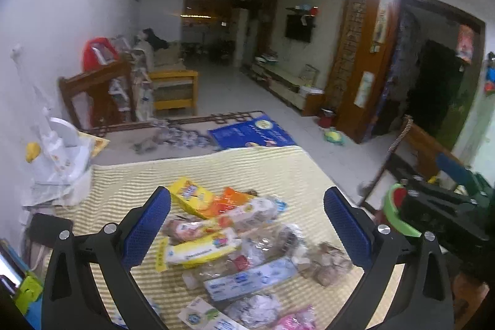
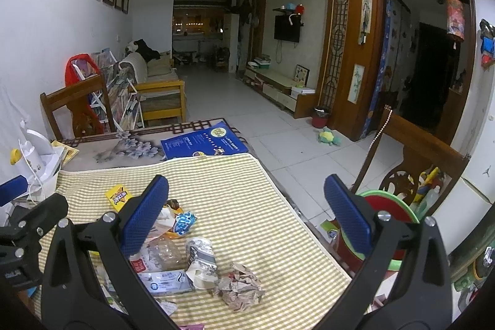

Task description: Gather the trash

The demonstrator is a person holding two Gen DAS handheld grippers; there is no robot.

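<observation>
Crinkly snack wrappers and crumpled paper trash [image 1: 235, 240] lie piled on the yellow striped table mat [image 2: 247, 184], under the wide-open, empty left gripper [image 1: 247, 225] and right gripper [image 2: 247, 215].

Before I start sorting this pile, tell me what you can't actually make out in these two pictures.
- Left wrist view: print on the wrappers is motion-blurred, unreadable.
- Left wrist view: pink wrapper is cut off by the bottom edge.
- Right wrist view: the green-rimmed red bin sits behind the right gripper finger; its contents are hidden.
- Right wrist view: the crumpled paper ball shows no readable print.
</observation>
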